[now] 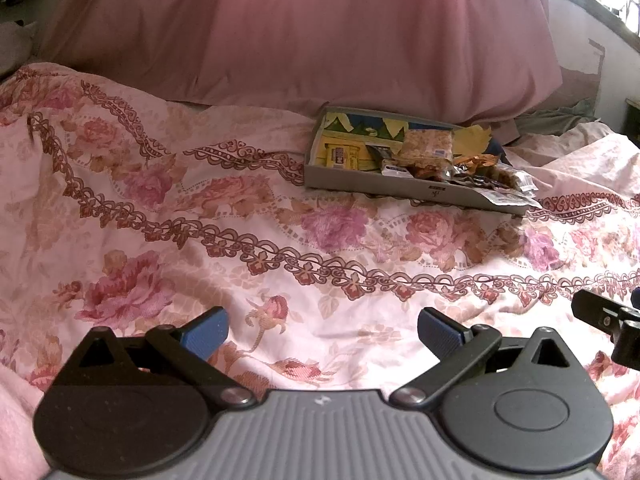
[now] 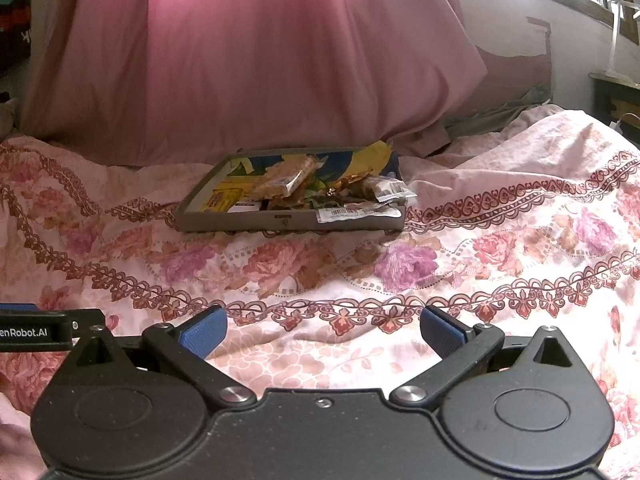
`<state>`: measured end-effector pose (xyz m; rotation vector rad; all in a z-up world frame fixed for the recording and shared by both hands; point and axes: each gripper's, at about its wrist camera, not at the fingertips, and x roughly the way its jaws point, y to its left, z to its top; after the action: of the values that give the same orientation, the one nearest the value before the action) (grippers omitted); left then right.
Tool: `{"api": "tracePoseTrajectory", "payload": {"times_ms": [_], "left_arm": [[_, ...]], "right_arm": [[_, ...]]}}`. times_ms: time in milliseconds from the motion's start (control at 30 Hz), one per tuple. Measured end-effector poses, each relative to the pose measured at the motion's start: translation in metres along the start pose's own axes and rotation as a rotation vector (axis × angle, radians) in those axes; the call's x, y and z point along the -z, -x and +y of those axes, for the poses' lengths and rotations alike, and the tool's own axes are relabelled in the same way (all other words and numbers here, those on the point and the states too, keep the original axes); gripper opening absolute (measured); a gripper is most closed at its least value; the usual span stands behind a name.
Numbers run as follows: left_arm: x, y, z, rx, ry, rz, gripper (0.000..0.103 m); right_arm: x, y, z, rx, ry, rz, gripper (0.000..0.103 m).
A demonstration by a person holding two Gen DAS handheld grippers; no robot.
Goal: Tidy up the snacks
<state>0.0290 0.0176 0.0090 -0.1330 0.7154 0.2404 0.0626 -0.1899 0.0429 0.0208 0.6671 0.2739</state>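
Our left claw (image 1: 322, 334) and right claw (image 2: 323, 330) gape empty over the pink floral bedspread (image 1: 240, 248); a shallow grey tray (image 2: 240, 222) of wrapped snacks (image 2: 280, 182) (heaped) sits near the bed's far edge, below a big pink pillow (image 2: 248, 52).

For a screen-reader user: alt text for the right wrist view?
An open gripper hovers over a floral bedsheet, facing a grey tray piled with snack packets. A pink pillow stands behind.

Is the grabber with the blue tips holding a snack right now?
No, the right gripper is open with nothing between its blue fingertips, and the snack packets lie in the shallow grey cardboard tray.
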Motion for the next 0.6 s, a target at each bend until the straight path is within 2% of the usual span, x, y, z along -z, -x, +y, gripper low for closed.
{"api": "tracePoseTrajectory", "payload": {"times_ms": [600], "left_arm": [[0.0007,-0.0009,0.0035,-0.006,0.016,0.010,0.103]], "right_arm": [[0.0008,-0.0013,-0.0008,0.000,0.004,0.006,0.102]]}}
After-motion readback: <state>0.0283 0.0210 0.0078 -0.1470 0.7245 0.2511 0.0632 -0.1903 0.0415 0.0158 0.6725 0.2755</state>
